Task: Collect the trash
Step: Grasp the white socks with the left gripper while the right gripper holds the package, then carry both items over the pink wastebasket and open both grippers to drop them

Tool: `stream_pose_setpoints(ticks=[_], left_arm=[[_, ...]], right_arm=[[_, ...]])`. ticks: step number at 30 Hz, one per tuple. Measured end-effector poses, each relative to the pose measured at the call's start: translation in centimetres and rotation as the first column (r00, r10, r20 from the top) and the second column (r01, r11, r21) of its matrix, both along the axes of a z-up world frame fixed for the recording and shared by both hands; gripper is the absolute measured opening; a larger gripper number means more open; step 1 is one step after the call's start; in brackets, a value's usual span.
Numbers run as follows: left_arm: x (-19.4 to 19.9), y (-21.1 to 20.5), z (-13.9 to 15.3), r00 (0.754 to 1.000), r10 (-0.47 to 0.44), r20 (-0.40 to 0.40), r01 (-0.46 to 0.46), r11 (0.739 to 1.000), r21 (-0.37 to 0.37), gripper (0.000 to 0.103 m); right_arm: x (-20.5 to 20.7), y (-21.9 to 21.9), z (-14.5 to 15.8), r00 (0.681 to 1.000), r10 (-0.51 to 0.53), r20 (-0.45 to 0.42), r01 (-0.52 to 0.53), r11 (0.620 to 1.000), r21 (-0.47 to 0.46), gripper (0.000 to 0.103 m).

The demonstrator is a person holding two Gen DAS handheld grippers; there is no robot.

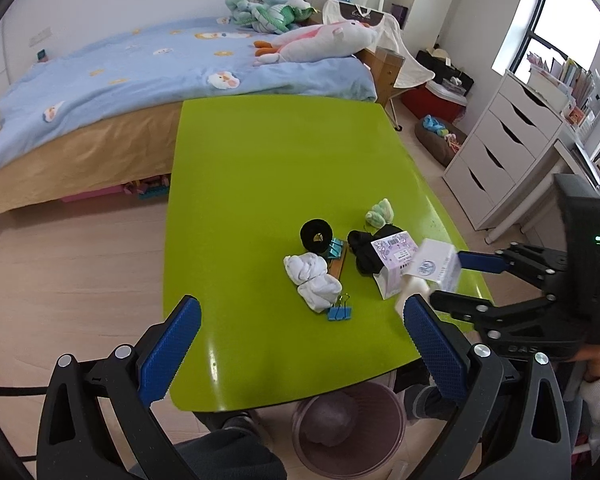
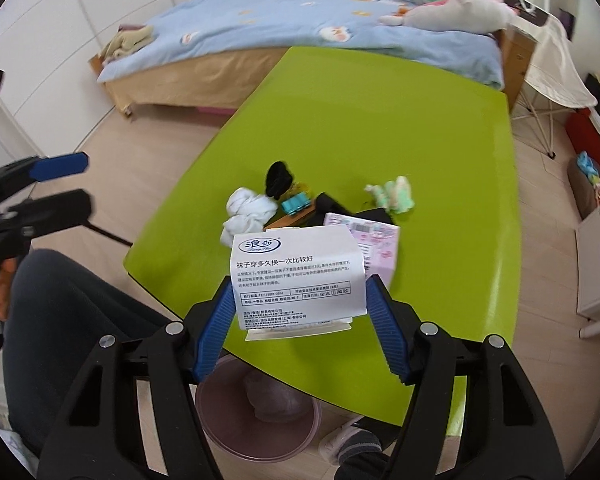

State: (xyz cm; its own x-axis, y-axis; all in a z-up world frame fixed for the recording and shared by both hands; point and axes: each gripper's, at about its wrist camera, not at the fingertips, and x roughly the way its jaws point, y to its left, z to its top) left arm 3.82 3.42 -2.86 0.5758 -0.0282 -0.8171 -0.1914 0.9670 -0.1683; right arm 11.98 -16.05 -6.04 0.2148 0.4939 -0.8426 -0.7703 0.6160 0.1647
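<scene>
My right gripper (image 2: 300, 292) is shut on a white printed paper package (image 2: 296, 276) and holds it above the near edge of the green table (image 2: 380, 120). The package also shows in the left wrist view (image 1: 436, 268), between the right gripper's fingers (image 1: 480, 262). My left gripper (image 1: 300, 336) is open and empty over the table's near edge. A purple bin (image 1: 348, 428) stands on the floor under that edge; it also shows in the right wrist view (image 2: 256, 420). A pink-purple box (image 1: 392, 258), white socks (image 1: 312, 280), black socks (image 1: 364, 252) and a green sock (image 1: 380, 212) lie on the table.
Blue binder clips (image 1: 340, 312), a black roll (image 1: 316, 234) and a wooden block (image 1: 58, 266) lie on the table too. A bed (image 1: 140, 80) with plush toys stands behind. White drawers (image 1: 500, 148) stand at the right. My leg (image 2: 60, 320) is at the left.
</scene>
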Motion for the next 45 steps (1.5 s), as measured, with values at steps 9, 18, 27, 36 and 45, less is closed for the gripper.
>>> stream_pose_setpoints(ticks=[9,18,27,36,45], left_arm=[[4.6,0.4,-3.2,0.992,0.005,-0.125,-0.008,1.000,-0.023,0.097],[8.8,1.1,-8.0,0.956,0.033,-0.291,-0.068,0.992,-0.111,0.097],[9.8,1.1,-11.0,0.933,0.031,-0.359,-0.107,0.975,-0.193,0.071],[9.9,1.2,-11.0,0.939,0.012,-0.344,-0.088,0.975,-0.206,0.030],[8.6,0.7,-7.7,0.968,-0.003,-0.251,-0.034,0.989,-0.145,0.029]], right_arm=[[1.0,-1.9,0.3,0.998,-0.059,-0.002,0.059,0.998,0.010,0.065],[1.2,-3.1,0.2,0.996,-0.085,-0.009,0.086,0.996,0.007,0.065],[1.5,-3.8,-0.2,0.995,-0.097,-0.023,0.097,0.995,0.008,0.065],[1.8,-3.8,-0.5,0.995,-0.099,-0.027,0.100,0.995,0.012,0.065],[1.2,-3.8,0.1,0.995,-0.103,-0.010,0.103,0.994,0.021,0.065]])
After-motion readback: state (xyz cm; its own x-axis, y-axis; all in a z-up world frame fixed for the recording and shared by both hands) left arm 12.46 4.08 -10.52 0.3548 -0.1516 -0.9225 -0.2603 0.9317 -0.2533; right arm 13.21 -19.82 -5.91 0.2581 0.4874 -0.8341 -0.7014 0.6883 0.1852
